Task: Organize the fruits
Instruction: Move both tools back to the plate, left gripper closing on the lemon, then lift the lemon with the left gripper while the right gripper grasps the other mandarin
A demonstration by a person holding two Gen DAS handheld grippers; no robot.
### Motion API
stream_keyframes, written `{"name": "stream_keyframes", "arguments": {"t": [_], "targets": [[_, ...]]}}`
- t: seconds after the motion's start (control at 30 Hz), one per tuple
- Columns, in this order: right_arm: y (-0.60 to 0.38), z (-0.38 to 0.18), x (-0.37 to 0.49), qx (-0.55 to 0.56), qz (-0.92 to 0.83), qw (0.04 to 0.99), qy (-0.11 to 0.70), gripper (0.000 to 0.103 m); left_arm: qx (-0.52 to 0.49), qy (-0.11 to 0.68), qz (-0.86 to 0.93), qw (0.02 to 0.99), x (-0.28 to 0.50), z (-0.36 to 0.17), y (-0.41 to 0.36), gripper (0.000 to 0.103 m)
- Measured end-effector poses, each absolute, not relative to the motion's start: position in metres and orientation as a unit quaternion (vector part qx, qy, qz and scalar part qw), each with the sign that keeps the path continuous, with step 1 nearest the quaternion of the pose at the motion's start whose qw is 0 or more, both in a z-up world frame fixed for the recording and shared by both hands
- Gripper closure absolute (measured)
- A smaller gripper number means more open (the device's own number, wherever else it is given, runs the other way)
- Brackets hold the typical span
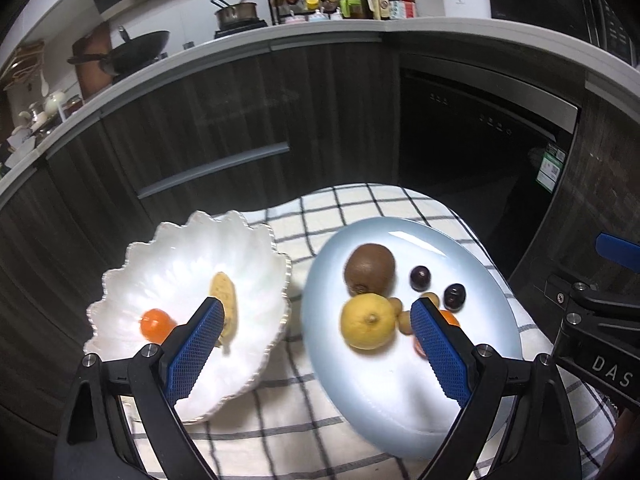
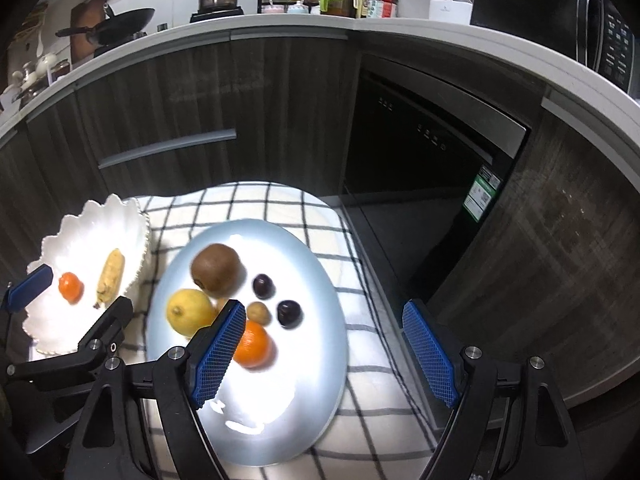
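A pale blue plate (image 1: pixel 400 384) on the checked cloth holds a kiwi (image 1: pixel 370 266), a lemon (image 1: pixel 368 322), two dark round fruits (image 1: pixel 420 278), small tan fruits (image 1: pixel 396 304) and an orange (image 2: pixel 254 344). To its left, a white scalloped bowl (image 1: pixel 256 236) holds a small orange (image 1: pixel 156 324) and a short banana (image 1: pixel 224 296). My left gripper (image 1: pixel 316 306) hovers open over the gap between bowl and plate, holding nothing. Open too, my right gripper (image 2: pixel 324 308) hangs above the plate's right side, its left pad just over the orange.
The checked cloth (image 2: pixel 368 344) covers a small table with drop-offs at its far and right edges. Dark cabinets (image 2: pixel 192 92) and a black built-in appliance (image 2: pixel 420 148) stand behind. The counter above carries pans, bottles and a microwave (image 2: pixel 560 12).
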State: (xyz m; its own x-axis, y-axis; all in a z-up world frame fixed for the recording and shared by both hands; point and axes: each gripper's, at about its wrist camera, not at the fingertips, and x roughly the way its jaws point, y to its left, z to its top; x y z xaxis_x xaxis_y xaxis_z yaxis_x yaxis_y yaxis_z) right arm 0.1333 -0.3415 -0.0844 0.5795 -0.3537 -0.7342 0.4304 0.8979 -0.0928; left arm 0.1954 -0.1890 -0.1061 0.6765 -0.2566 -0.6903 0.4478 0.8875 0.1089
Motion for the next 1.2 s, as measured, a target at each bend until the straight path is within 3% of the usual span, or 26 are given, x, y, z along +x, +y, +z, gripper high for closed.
{"name": "stream_keyframes", "arguments": {"t": [0.23,0.37,0.87,1.07,1.2], "targets": [[-0.357,-0.107,0.138,0.051,-0.228,0.88,0.413,0.021,0.142,0.376,-0.207,0.892,0.206,-0.137,-0.213,0.01],[-0.361,-0.122,0.146,0.055,-0.225,0.876,0.423,0.021,0.151,0.39,-0.206,0.885,0.215,-0.155,-0.222,0.018],[-0.368,-0.156,0.169,0.066,-0.214,0.868,0.444,0.021,0.161,0.419,-0.212,0.868,0.24,-0.197,-0.242,0.029],[-0.367,-0.163,0.174,0.065,-0.213,0.865,0.45,0.021,0.16,0.437,-0.22,0.857,0.245,-0.209,-0.244,0.049],[-0.366,-0.162,0.174,0.063,-0.211,0.866,0.45,0.021,0.164,0.434,-0.219,0.859,0.243,-0.209,-0.245,0.049]]}}
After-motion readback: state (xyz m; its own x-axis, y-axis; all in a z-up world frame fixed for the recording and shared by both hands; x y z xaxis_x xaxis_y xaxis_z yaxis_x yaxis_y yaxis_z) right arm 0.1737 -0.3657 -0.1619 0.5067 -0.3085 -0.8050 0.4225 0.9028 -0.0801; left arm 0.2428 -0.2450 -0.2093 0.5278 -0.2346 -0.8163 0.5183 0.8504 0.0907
